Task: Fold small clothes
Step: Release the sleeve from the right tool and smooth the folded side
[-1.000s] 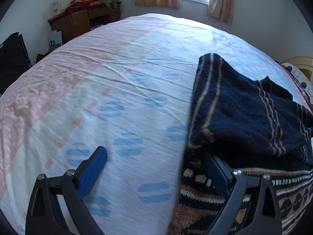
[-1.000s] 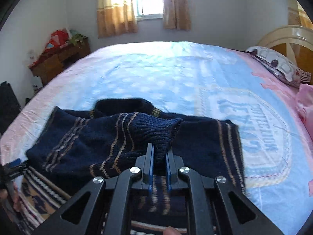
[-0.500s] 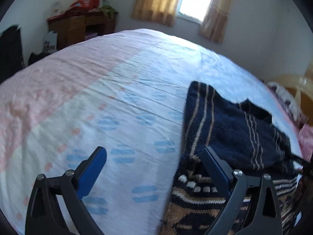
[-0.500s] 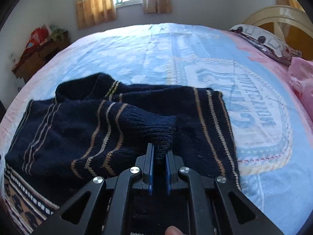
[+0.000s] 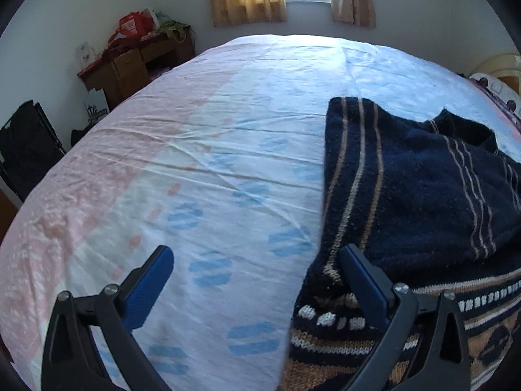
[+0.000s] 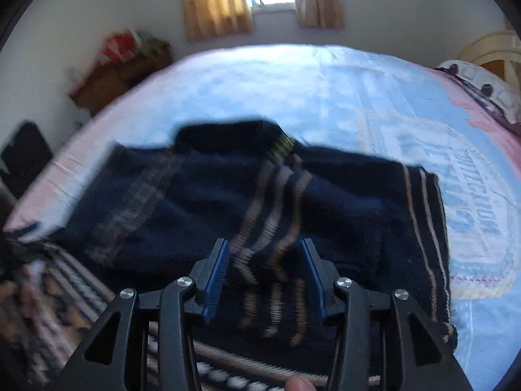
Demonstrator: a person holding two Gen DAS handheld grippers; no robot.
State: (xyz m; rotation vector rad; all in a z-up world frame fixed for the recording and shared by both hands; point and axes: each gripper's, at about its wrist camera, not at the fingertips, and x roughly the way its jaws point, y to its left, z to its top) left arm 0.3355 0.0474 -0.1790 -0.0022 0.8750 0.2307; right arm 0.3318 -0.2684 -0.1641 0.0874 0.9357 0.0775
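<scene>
One navy sweater [image 5: 420,195] lies on the bed [image 5: 228,130]; both hand-held grippers [image 5: 257,260] [image 6: 264,251] spread, gripping nothing.

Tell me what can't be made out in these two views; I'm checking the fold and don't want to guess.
- Sweater, right wrist view: motion blur smears the striped sleeve; the right gripper stands open, contact unclear.
- Sweater hem, left wrist view: cut off by the frame's lower and right edges; the left gripper frame covers part.
- Clutter on the wooden desk: too small to identify.
</scene>
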